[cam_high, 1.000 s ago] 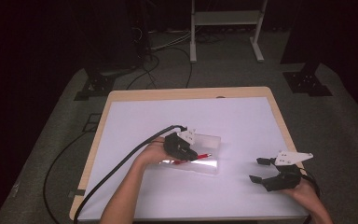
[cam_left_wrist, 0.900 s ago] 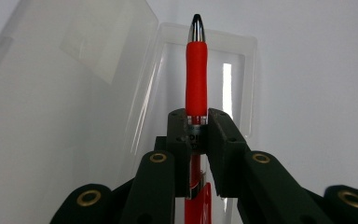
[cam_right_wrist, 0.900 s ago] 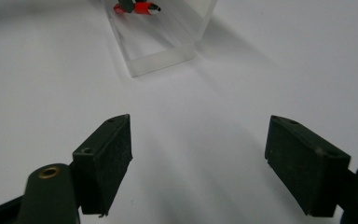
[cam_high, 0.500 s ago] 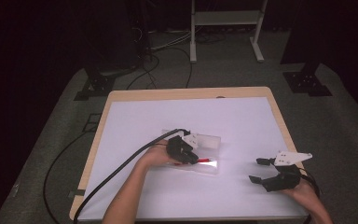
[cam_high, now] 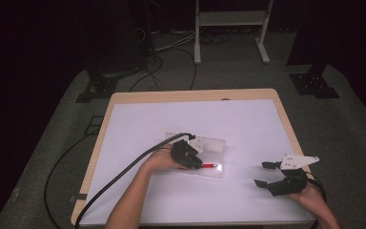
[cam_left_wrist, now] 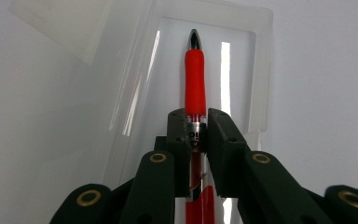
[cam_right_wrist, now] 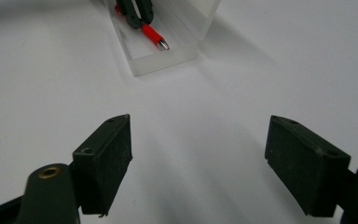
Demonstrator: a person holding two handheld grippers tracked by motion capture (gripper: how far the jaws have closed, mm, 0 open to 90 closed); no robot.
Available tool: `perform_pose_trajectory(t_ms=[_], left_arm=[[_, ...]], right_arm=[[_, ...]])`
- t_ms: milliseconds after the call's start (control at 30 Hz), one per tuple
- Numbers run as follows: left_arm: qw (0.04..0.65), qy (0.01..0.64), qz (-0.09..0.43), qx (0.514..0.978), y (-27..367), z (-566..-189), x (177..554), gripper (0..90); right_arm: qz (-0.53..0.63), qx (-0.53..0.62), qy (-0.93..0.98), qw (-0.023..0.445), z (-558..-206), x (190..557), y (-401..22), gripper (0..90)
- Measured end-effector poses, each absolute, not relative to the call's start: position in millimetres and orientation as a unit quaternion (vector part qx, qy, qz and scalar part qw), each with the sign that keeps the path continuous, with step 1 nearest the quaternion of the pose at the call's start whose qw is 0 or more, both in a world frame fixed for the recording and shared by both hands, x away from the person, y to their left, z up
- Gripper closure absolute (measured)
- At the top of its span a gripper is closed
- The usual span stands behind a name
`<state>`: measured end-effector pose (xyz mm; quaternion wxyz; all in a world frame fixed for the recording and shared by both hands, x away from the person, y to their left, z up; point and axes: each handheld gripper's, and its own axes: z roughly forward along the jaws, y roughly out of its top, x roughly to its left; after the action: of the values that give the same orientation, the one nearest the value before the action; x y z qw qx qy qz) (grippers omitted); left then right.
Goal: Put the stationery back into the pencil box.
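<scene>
Left gripper view shows left tool [cam_left_wrist: 198, 135] clamping red pen [cam_left_wrist: 195, 79]; right tool [cam_right_wrist: 198, 163] gapes empty.

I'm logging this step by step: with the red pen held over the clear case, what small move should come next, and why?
Probably lower the left gripper and release: it is shut on the red pen, whose tip already points into the open clear case.
</scene>
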<state>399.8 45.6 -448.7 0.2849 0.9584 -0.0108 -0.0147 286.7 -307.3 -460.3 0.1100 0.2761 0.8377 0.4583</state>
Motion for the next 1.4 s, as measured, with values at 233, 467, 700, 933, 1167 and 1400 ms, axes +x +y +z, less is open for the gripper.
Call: perform_pose_trajectory(t_ms=[233, 467, 700, 933, 1167, 1400], left_arm=[[0.282, -0.011, -0.015, 0.959, 45.4, -449.1, 399.9, 78.7], [0.283, -0.010, -0.015, 0.959, 45.3, -448.9, 398.9, 78.4], [0.285, -0.011, -0.014, 0.959, 46.0, -446.3, 398.4, 75.7], [0.291, -0.012, -0.009, 0.957, 47.5, -440.6, 395.8, 74.5], [0.298, -0.017, -0.004, 0.955, 48.4, -432.8, 391.3, 71.4], [0.302, -0.010, -0.007, 0.953, 50.6, -432.3, 389.0, 69.0]], right_arm=[[0.457, 0.276, 0.838, 0.110, -460.5, 286.8, -306.9, 22.1], [0.457, 0.276, 0.838, 0.110, -460.4, 286.8, -306.9, 22.2], [0.456, 0.276, 0.839, 0.111, -461.0, 287.0, -306.5, 22.1], [0.453, 0.279, 0.840, 0.110, -461.8, 287.5, -305.9, 21.7], [0.449, 0.277, 0.842, 0.110, -462.8, 287.8, -305.0, 21.6], [0.450, 0.279, 0.841, 0.111, -462.8, 287.2, -306.2, 21.5]])
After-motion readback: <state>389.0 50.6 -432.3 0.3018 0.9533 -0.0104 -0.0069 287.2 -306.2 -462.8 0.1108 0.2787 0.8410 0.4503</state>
